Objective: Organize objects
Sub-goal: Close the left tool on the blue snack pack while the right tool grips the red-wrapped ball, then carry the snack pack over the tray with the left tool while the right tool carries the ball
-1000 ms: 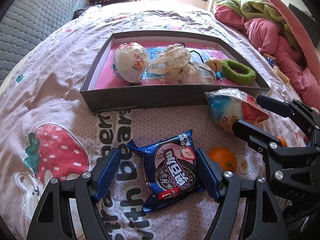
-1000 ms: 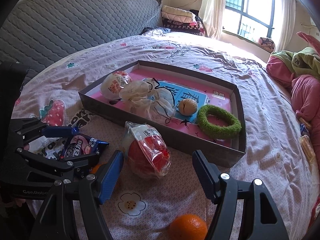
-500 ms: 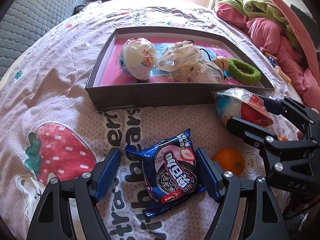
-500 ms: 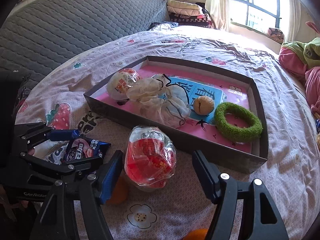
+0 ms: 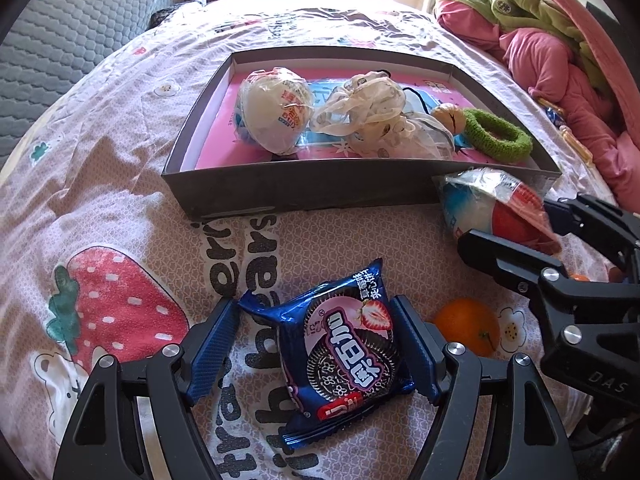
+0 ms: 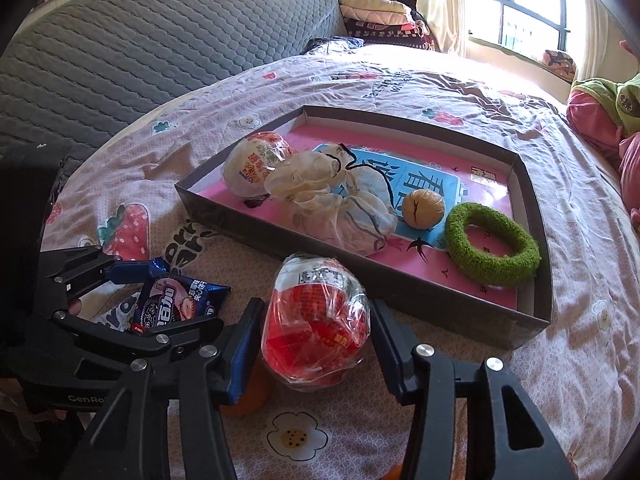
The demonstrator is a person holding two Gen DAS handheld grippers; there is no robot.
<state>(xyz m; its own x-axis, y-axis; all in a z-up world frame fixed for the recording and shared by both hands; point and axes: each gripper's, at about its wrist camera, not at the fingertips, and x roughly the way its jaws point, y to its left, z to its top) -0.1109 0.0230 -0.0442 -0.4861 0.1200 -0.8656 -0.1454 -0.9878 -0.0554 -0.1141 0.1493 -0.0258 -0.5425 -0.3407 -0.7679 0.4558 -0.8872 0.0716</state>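
Objects for organizing lie on a strawberry-print bedsheet (image 5: 120, 184), some already in a shallow grey cardboard box (image 5: 304, 194) with a pink liner, ahead of both grippers

Box contents, biggest first: white wrapped egg-shaped snack (image 5: 276, 110) at the far left; crumpled translucent plastic bag (image 6: 336, 208) beside it, touching; green fuzzy ring (image 6: 492, 244) toward the right end; walnut (image 6: 423, 207) between bag and ring

Outside the box:
- red-and-white wrapped egg snack (image 6: 316, 324) sits between the jaws of the right gripper (image 6: 316, 344), just short of the box's near wall. Jaws have just been closing; both pads look against the wrapper, contact on the right pad hard to confirm
- blue cookie packet (image 5: 344, 352) lies flat between the jaws of the left gripper (image 5: 316, 344). Jaws stand wide; left pad meets only the packet's crimped corner, right pad at its edge, no squeeze visible
- small orange (image 5: 466, 326) just right of the left gripper's right finger, on the sheet
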